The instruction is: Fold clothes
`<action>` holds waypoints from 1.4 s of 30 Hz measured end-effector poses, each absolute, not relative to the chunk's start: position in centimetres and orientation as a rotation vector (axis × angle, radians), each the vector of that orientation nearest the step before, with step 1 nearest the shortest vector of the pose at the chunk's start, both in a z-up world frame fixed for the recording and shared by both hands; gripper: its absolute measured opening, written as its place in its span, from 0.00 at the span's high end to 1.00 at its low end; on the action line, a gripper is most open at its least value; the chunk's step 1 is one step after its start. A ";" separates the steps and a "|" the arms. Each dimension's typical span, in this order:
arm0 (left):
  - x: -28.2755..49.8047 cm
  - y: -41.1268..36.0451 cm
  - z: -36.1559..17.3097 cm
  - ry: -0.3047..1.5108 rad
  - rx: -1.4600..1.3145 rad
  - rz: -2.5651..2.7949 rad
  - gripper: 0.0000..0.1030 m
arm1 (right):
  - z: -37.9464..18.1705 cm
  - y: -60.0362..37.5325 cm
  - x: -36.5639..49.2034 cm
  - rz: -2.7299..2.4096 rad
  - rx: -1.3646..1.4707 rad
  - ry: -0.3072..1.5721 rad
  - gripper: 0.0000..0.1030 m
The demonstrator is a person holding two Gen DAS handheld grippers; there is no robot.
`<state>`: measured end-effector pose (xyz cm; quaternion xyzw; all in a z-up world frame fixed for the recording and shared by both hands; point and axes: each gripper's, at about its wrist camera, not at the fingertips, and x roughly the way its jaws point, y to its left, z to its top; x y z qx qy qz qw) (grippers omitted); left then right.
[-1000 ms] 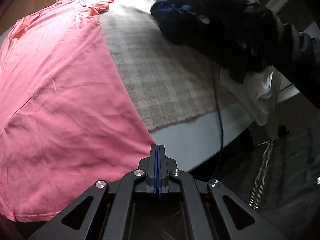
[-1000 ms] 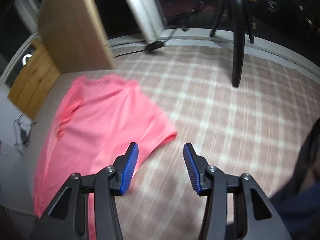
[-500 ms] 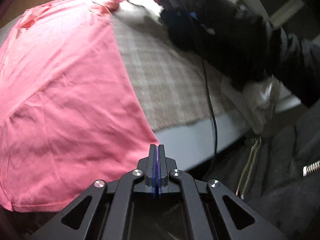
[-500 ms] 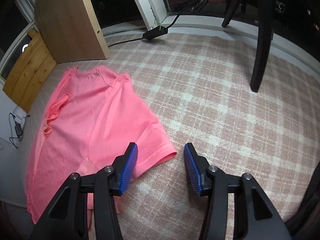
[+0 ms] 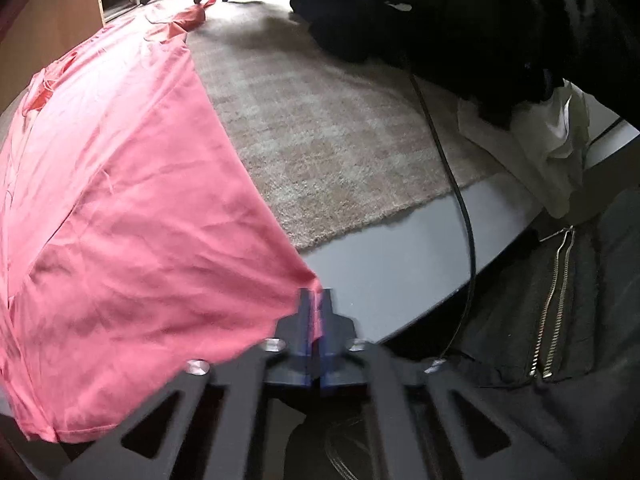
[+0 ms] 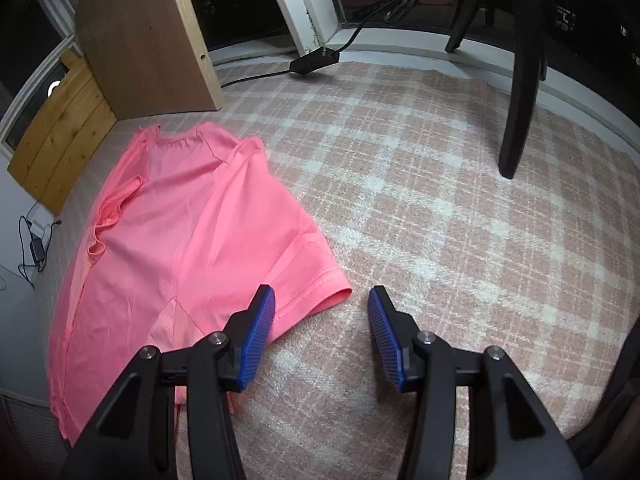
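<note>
pinching a corner of the coral-pink cotton t-shirt (image 5: 132,208), the left gripper (image 5: 316,312) has its jaws pressed together with the hem caught between them, where a second ago they met on nothing. the fabric now rises in a taut ridge from that corner, lifted off the pale grey counter (image 5: 384,268) edge, while the rest of the shirt lies spread over the beige plaid woven cloth (image 5: 332,132). a black cable (image 5: 452,176) crosses that cloth, beside a dark-sleeved arm (image 5: 480,20) and a crumpled white garment (image 5: 552,140).

the right gripper (image 6: 320,320) hovers with its jaws wide, blue ribbed pads (image 6: 260,332) apart, now closer to the shirt's short sleeve (image 6: 316,280), whose cuff lies between and just ahead of them, untouched. beyond stand a light wooden panel (image 6: 148,36) and a black chair leg (image 6: 520,92).
</note>
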<state>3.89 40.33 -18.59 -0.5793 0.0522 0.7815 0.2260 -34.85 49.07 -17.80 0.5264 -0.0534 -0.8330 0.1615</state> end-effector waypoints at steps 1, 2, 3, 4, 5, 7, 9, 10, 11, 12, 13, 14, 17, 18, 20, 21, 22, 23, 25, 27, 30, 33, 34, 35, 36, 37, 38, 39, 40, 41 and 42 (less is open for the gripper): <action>3.8 40.1 -18.7 0.114 -1.600 2.150 0.99 | -17.8 49.1 -34.8 -2.375 1.500 -0.159 0.49; 3.7 39.7 -18.6 0.079 -1.604 2.146 0.99 | -17.8 49.1 -34.9 -2.371 1.498 -0.168 0.49; 3.7 39.3 -18.5 0.042 -1.608 2.142 0.99 | -17.8 49.2 -34.9 -2.371 1.495 -0.177 0.49; 3.6 38.9 -18.5 0.006 -1.612 2.137 0.99 | -17.8 49.3 -35.0 -2.369 1.491 -0.191 0.49; 3.7 38.5 -18.2 -0.034 -1.605 2.144 0.99 | -17.8 49.5 -35.1 -2.361 1.490 -0.219 0.49; 3.8 37.7 -17.7 -0.089 -1.587 2.151 0.99 | -18.0 49.9 -35.4 -2.343 1.492 -0.278 0.49; 3.8 36.8 -17.1 -0.131 -1.570 2.164 0.99 | -18.0 50.0 -35.5 -2.340 1.491 -0.306 0.49; 3.8 36.4 -16.9 -0.151 -1.565 2.167 0.99 | -18.0 49.9 -35.5 -2.340 1.491 -0.297 0.49; 3.7 36.1 -16.8 -0.175 -1.560 2.171 0.99 | -18.0 49.6 -35.5 -2.344 1.492 -0.267 0.49; 3.6 35.7 -16.8 -0.196 -1.558 2.168 0.99 | -17.9 49.3 -35.5 -2.349 1.494 -0.235 0.49; 3.5 35.3 -16.7 -0.216 -1.556 2.165 0.99 | -17.9 48.9 -35.5 -2.351 1.493 -0.202 0.49; 3.5 35.2 -16.7 -0.217 -1.552 2.166 0.99 | -17.9 48.5 -35.5 -2.353 1.492 -0.169 0.49; 3.3 35.3 -16.5 -0.217 -1.538 2.158 0.99 | -17.9 47.1 -35.1 -2.368 1.490 -0.039 0.76; 3.2 35.5 -16.5 -0.217 -1.533 2.153 0.99 | -18.0 47.0 -35.1 -2.354 1.491 -0.038 0.86; 3.3 35.6 -16.4 -0.221 -1.519 2.142 0.99 | -18.2 47.1 -35.2 -2.310 1.506 -0.086 0.95; 3.3 35.7 -16.4 -0.222 -1.512 2.137 0.99 | -18.2 47.1 -35.2 -2.307 1.508 -0.099 0.95; 3.2 35.7 -16.4 -0.230 -1.503 2.136 0.99 | -18.2 47.2 -35.2 -2.306 1.509 -0.112 0.96; 3.1 35.7 -16.5 -0.237 -1.494 2.135 0.99 | -18.0 47.3 -35.3 -2.295 1.503 -0.160 0.96; 2.9 35.2 -16.5 -0.265 -1.475 2.139 0.99 | -17.6 47.7 -35.6 -2.287 1.494 -0.270 0.96; 3.1 33.7 -16.2 -0.325 -1.450 2.163 0.99 | -17.0 48.1 -36.1 -2.275 1.483 -0.416 0.96; 3.8 30.5 -15.6 -0.446 -1.400 2.220 0.99 | -15.8 47.9 -36.6 -2.245 1.456 -0.594 0.96; 4.4 27.3 -14.9 -0.569 -1.345 2.271 0.99 | -13.3 45.3 -37.0 -2.230 1.394 -0.639 0.96; 4.6 26.3 -14.7 -0.610 -1.325 2.288 0.99 | -12.5 44.2 -37.1 -2.230 1.375 -0.630 0.96; 5.1 24.8 -14.7 -0.657 -1.315 2.316 0.99 | -11.4 42.3 -37.5 -2.231 1.355 -0.599 0.96; 5.7 23.4 -14.8 -0.699 -1.313 2.347 0.99 | -10.4 40.4 -38.1 -2.231 1.339 -0.565 0.96; 6.3 22.0 -15.0 -0.741 -1.310 2.377 0.99 | -9.9 39.0 -38.6 -2.233 1.330 -0.539 0.96; 6.7 20.9 -15.3 -0.768 -1.317 2.397 0.99 | -9.7 37.0 -39.3 -2.240 1.331 -0.495 0.96; 7.0 19.9 -15.9 -0.789 -1.335 2.412 0.99 | -9.5 34.9 -40.0 -2.248 1.333 -0.447 0.96; 7.3 18.9 -16.4 -0.809 -1.354 2.428 0.99 | -9.7 33.1 -40.8 -2.247 1.350 -0.417 0.96; 7.5 18.4 -17.0 -0.826 -1.374 2.429 0.99 | -10.2 31.5 -41.4 -2.243 1.374 -0.399 0.96; 7.6 18.0 -17.6 -0.834 -1.387 2.429 0.99 | -10.8 30.2 -41.9 -2.243 1.398 -0.378 0.96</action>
